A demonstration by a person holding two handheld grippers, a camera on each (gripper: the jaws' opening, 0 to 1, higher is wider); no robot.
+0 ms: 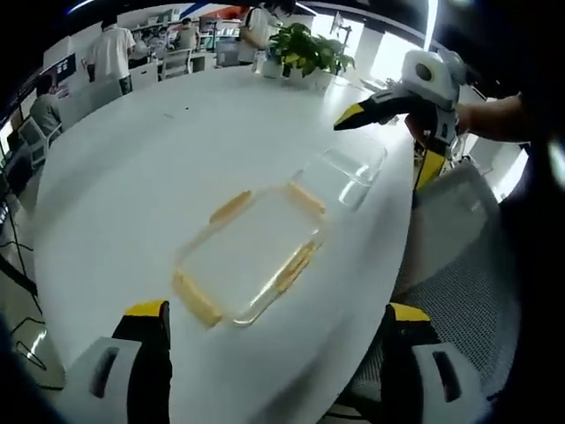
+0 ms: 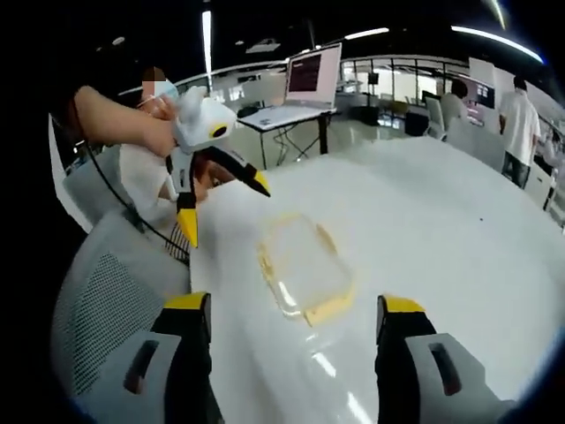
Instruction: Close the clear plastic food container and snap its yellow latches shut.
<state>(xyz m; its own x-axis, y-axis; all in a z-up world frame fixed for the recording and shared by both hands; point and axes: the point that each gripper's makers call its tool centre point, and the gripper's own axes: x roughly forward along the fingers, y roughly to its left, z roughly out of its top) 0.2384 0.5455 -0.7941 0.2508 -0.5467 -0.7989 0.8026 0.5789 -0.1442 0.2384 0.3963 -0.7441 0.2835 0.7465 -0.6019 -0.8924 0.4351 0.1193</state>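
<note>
A flat clear lid (image 1: 252,252) with yellow latches on its edges lies on the white table (image 1: 132,177). Just beyond it sits the clear container base (image 1: 346,172), apart from the lid. My left gripper (image 1: 278,331) hovers open short of the lid, nothing between its jaws. My right gripper (image 1: 388,146) comes in from the upper right, open, above the table edge by the base. In the right gripper view the lid (image 2: 305,265) lies ahead of my open right gripper (image 2: 294,322), and the left gripper (image 2: 225,208) hangs open past it, held by a hand.
A grey mesh chair (image 1: 459,265) stands at the table's edge beside the container, also in the right gripper view (image 2: 97,300). A potted plant (image 1: 305,49) sits at the far end of the table. A laptop (image 2: 305,84) stands on a desk behind, with people (image 2: 516,124) further off.
</note>
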